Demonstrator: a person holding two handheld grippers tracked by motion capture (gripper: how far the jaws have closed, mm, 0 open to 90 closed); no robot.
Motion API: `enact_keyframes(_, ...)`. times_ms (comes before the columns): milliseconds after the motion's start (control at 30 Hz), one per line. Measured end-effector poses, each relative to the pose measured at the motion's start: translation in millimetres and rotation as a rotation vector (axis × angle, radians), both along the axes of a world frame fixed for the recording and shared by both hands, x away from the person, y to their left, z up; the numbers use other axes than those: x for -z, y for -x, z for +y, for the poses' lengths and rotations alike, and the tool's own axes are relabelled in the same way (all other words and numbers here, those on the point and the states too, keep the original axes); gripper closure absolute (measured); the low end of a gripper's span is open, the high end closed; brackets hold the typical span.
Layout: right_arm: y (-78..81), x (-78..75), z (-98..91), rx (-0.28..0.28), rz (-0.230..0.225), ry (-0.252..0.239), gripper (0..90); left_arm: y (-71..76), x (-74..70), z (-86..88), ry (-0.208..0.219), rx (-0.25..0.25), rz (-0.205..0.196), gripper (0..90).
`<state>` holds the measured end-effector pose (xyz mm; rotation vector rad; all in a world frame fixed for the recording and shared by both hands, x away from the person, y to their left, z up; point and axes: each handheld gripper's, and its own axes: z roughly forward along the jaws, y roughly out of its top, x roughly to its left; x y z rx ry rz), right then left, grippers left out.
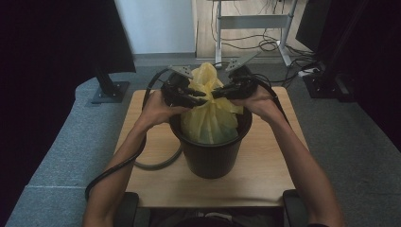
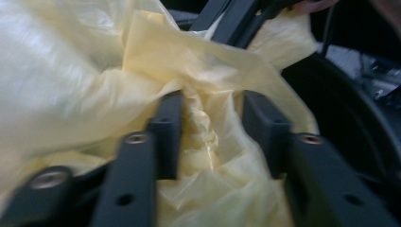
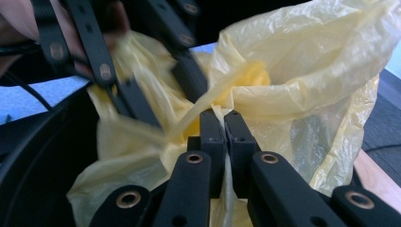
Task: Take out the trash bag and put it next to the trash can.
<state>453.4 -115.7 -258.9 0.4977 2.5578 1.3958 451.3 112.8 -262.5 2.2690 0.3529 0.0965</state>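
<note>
Now: wooden table [image 1: 265,179], black bin [image 1: 210,156] centred on it. Yellow bag [image 1: 208,118] seated in bin, neck gathered above rim. Thin film: light, limp, slippery, tearable; best taken at bunched neck. Right gripper [image 3: 224,124] clamped on twisted strand. Left gripper [image 2: 210,137] parted, film loose between jaws.

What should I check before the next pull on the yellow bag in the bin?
1. Right tool clamped on the bag: ok, jaws shut on a strip of plastic.
2. Left tool gripping: not ok, jaws apart, a bunched fold lies loose between them.
3. Bag seated inside the bin: ok.
4. Bin upright on the table: ok.
5. Cable clear of the bin: cannot tell, it curls close beside it.
</note>
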Motion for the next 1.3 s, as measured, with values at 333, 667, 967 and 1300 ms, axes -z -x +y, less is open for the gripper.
enact_keyframes(333, 3.5, 4.8, 14.3, -0.089, 0.034, -0.015, 87.9, 9.5, 5.1, -14.2, -0.086, 0.039, -0.097, 63.9)
enact_keyframes(667, 0.4, 5.4, 4.0, -0.187, 0.154, -0.111, 70.9, 14.3, 8.2, -6.7, -0.075, 0.104, -0.141, 83.7)
enact_keyframes(967, 6.4, -3.4, -7.3, -0.049, 0.022, -0.066, 14.8, 10.8, 3.9, 9.9, -0.072, 0.063, -0.119, 84.8)
enact_keyframes(1300, 8.0, 7.7, 10.8, -0.094, 0.014, 0.03, 3.3, 16.8, -11.6, 0.0, -0.061, 0.116, -0.127, 84.5)
